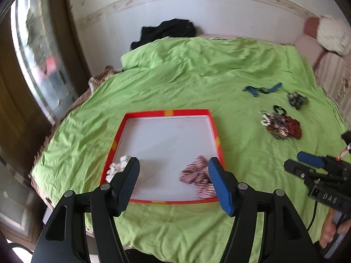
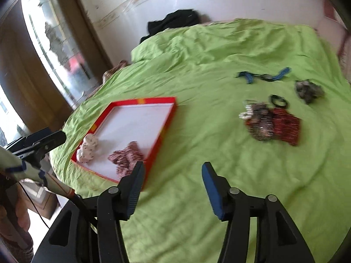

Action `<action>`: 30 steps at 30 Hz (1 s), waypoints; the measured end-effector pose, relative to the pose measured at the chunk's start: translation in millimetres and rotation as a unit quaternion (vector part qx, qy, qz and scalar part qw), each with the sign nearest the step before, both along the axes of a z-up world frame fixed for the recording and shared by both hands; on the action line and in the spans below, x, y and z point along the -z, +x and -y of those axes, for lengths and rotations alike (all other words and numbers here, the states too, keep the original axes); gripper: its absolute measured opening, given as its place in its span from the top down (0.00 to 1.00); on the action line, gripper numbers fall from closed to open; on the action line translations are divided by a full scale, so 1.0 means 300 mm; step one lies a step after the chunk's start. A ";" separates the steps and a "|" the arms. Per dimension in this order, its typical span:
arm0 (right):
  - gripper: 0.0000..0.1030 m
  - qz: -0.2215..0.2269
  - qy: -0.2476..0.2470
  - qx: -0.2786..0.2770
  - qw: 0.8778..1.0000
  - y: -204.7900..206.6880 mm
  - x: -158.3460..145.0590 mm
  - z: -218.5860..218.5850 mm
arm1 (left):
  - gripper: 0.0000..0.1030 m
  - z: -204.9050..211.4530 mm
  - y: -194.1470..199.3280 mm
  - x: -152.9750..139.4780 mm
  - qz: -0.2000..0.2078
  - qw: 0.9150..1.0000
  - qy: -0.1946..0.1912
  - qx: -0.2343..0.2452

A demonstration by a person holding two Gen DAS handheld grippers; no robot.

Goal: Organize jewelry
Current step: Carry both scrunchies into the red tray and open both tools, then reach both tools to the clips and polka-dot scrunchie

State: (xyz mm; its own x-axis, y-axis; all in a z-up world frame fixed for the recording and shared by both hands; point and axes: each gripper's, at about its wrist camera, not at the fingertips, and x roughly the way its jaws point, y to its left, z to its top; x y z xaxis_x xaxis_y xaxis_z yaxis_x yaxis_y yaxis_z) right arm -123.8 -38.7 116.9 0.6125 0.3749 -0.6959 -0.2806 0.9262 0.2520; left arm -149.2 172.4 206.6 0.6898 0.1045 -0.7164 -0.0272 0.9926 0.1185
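Your left hand-held gripper (image 1: 173,171) hangs released and empty over the near end of the red-rimmed tray (image 1: 167,112), where a white scrunchie (image 1: 116,166) and a pink patterned one (image 1: 196,173) already lie. Your right hand-held gripper (image 2: 172,176) is released too, grasping nothing. Ahead and to its right on the bed (image 2: 197,197), well apart from the tray, wait the mixed jewelry pile (image 2: 271,123), a black band (image 2: 278,100), a grey scrunchie (image 2: 309,92) and blue clips (image 2: 263,76). By that count most sorting remains.

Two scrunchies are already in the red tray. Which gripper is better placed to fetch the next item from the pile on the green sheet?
Probably the right gripper. It is open and empty, over the green sheet on the side of the pile. The left gripper, also open, hangs over the red tray, farther from the pile.
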 end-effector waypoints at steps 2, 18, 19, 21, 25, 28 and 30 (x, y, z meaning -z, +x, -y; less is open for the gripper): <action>0.40 0.003 0.003 0.014 1.000 -0.015 -0.009 0.063 | 0.37 0.051 -0.006 -0.012 0.003 1.000 0.010 0.013; 0.39 -0.024 0.042 0.152 0.987 -0.042 0.079 0.566 | 0.37 0.380 0.062 0.054 -0.039 0.994 0.009 0.102; 0.39 -0.026 0.045 0.159 0.986 -0.036 0.089 0.589 | 0.37 0.400 0.079 0.069 -0.046 0.993 0.002 0.108; 0.39 -0.030 0.050 0.170 0.984 -0.027 0.109 0.624 | 0.37 0.434 0.115 0.095 -0.057 0.992 -0.006 0.115; 0.39 -0.038 0.062 0.189 0.979 0.011 0.157 0.682 | 0.37 0.508 0.205 0.159 -0.076 0.988 -0.020 0.131; 0.39 -0.045 0.070 0.199 0.976 0.056 0.194 0.720 | 0.37 0.554 0.295 0.210 -0.091 0.986 -0.037 0.136; 0.39 -0.048 0.078 0.201 0.975 0.088 0.214 0.737 | 0.37 0.576 0.368 0.248 -0.102 0.984 -0.058 0.136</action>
State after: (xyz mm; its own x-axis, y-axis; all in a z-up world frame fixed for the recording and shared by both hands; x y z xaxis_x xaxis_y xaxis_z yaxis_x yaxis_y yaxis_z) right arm -97.3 -259.8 52.5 0.6662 0.2242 -0.7112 0.1289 0.9048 0.4060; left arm -38.8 -0.5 132.1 0.5220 -0.1543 -0.8389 0.2538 0.9671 -0.0199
